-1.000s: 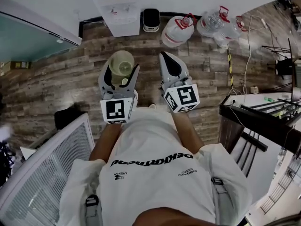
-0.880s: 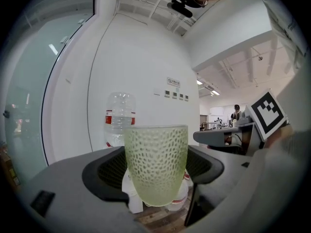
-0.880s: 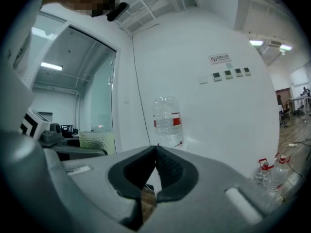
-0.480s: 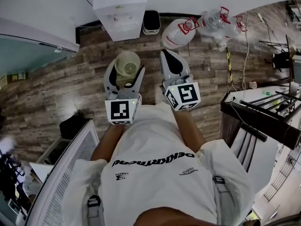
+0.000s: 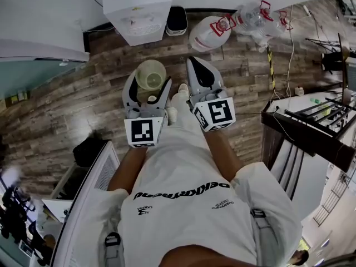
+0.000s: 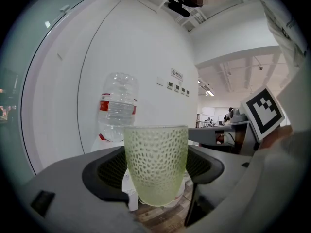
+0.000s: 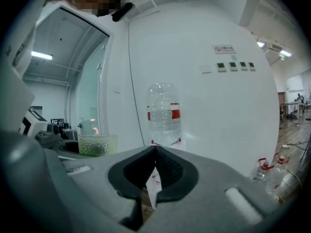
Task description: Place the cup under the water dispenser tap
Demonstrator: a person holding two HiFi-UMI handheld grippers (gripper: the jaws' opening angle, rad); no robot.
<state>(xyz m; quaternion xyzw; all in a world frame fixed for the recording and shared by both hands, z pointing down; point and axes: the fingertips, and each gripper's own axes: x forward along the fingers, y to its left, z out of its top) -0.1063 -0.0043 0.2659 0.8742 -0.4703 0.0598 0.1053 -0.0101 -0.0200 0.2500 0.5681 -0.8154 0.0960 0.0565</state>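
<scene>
Head view: left tool (image 5: 149, 89) grips the cup (image 5: 151, 74), whose open mouth faces the camera. It is held over the wood floor (image 5: 83, 104), apart from the water dispenser (image 5: 136, 7). Right tool (image 5: 194, 65) alongside, jaws together.

Left gripper view: cup upright, long axis vertical, mouth up, a pad against each side wall. Dispenser's bottle (image 6: 118, 106) behind it.

Right gripper view: jaws closed on nothing. Cup at left, upright.

Wood-plank floor (image 5: 83, 93). Far, against the wall, stand a white dispenser (image 5: 137, 10), a dark box (image 5: 177, 20) just right of it, then water jugs (image 5: 207, 33). Cables (image 5: 290, 65) trail at right.
</scene>
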